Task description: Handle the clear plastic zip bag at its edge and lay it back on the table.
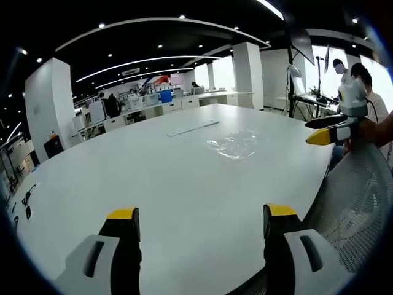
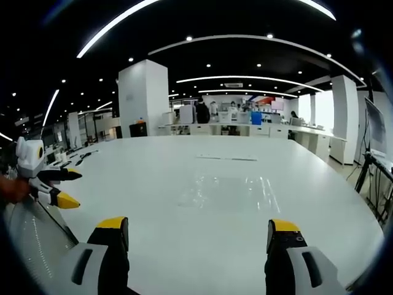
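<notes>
The clear plastic zip bag [image 1: 233, 145] lies flat on the white table [image 1: 153, 184], out past the middle. My left gripper [image 1: 201, 222] hovers over the near edge, jaws wide apart with nothing between them, well short of the bag. In the right gripper view the bag [image 2: 230, 192] lies just ahead of my right gripper [image 2: 198, 232], which is open and empty too. The right gripper [image 1: 314, 130] also enters the left gripper view from the right, held by a hand. The left gripper [image 2: 72, 188] shows at the left edge of the right gripper view.
A thin pale strip [image 2: 227, 158] lies on the table beyond the bag. A mesh chair back [image 1: 359, 203] stands by the table edge. People stand near a monitor [image 1: 302, 43] at the right. Desks and columns fill the far room.
</notes>
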The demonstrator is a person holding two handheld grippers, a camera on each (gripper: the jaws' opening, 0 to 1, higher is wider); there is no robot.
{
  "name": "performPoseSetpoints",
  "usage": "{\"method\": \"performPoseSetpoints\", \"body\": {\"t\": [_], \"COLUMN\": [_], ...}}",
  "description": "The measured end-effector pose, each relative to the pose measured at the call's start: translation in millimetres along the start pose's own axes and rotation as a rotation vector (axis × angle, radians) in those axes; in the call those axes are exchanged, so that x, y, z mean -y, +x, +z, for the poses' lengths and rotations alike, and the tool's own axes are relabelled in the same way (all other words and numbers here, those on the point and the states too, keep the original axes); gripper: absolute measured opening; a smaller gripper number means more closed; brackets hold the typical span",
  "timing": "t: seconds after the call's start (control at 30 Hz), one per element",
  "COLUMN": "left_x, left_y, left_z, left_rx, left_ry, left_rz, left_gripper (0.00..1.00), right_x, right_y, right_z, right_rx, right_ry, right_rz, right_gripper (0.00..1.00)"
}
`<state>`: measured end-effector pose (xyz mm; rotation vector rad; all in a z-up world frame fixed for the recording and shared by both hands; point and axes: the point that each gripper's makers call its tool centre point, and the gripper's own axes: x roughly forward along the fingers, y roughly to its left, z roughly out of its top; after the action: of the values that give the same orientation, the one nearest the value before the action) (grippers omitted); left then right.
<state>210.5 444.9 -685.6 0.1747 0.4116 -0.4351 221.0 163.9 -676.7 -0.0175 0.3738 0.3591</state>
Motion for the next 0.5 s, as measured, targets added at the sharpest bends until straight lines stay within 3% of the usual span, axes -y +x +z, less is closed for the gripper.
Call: {"method": "performPoseSetpoints", "body": {"t": [0.5], "left_x": [4.0], "left_y": [0.2], "left_z": [-1.9], "left_rx": [-0.022], "left_ry": [0.01], "left_rz": [-0.008], "left_gripper": [0.79], "right_x": [-2.3], "right_y": [1.0], "right_z": [-6.3], "right_rx": [-0.034], "right_ry": [-0.003], "right_rz": [0.006], "right_gripper": [0.92]}}
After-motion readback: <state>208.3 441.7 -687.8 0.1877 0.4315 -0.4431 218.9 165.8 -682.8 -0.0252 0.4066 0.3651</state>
